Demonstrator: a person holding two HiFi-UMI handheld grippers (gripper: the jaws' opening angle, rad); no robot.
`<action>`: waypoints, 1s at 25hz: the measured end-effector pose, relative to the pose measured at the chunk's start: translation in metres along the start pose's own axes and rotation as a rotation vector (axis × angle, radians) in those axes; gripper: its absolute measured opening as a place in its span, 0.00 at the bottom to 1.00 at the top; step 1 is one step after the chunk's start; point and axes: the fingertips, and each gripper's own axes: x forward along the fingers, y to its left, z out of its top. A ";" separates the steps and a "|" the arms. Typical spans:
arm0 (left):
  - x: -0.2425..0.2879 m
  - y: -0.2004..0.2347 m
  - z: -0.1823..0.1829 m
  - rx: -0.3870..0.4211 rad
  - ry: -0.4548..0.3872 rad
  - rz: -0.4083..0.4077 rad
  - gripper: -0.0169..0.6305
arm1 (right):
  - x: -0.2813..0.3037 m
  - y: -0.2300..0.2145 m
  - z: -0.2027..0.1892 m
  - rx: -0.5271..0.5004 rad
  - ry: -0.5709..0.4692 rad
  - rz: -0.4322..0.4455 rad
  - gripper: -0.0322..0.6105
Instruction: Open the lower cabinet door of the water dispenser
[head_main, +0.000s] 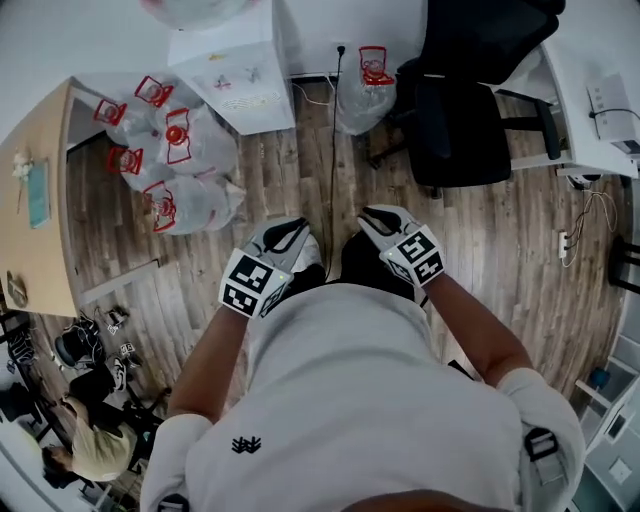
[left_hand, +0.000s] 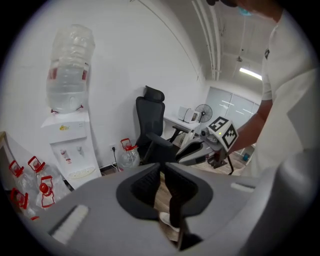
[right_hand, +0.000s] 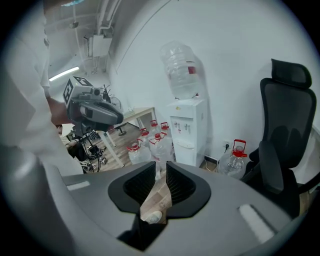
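Left gripper, right gripper: fingers slightly apart, empty; floor open toward water dispenser.

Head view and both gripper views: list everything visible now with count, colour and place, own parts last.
floor: one, brown wood planks, underfoot
water dispenser: one, white, against the wall
bottle: one, clear, on top of the water dispenser
water jugs: about five, clear with red handles, on the floor beside the water dispenser
lone jug: one, clear with red handle, between water dispenser and office chair
office chair: one, black, right of the water dispenser in the head view
cable: one, black, across the floor
desk: one, light wood, left edge
seated person: one, lower left corner
left gripper: one, grey, jaws narrowly apart, empty
right gripper: one, grey, jaws slightly apart, empty
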 end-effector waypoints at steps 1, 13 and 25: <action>0.005 0.009 0.002 -0.012 0.003 0.002 0.12 | 0.012 -0.008 0.004 0.002 0.008 0.004 0.12; 0.119 0.128 0.049 -0.104 0.093 0.064 0.12 | 0.217 -0.171 0.011 -0.036 0.114 0.141 0.17; 0.218 0.225 0.016 -0.187 0.127 0.071 0.12 | 0.462 -0.284 -0.073 -0.143 0.293 0.167 0.23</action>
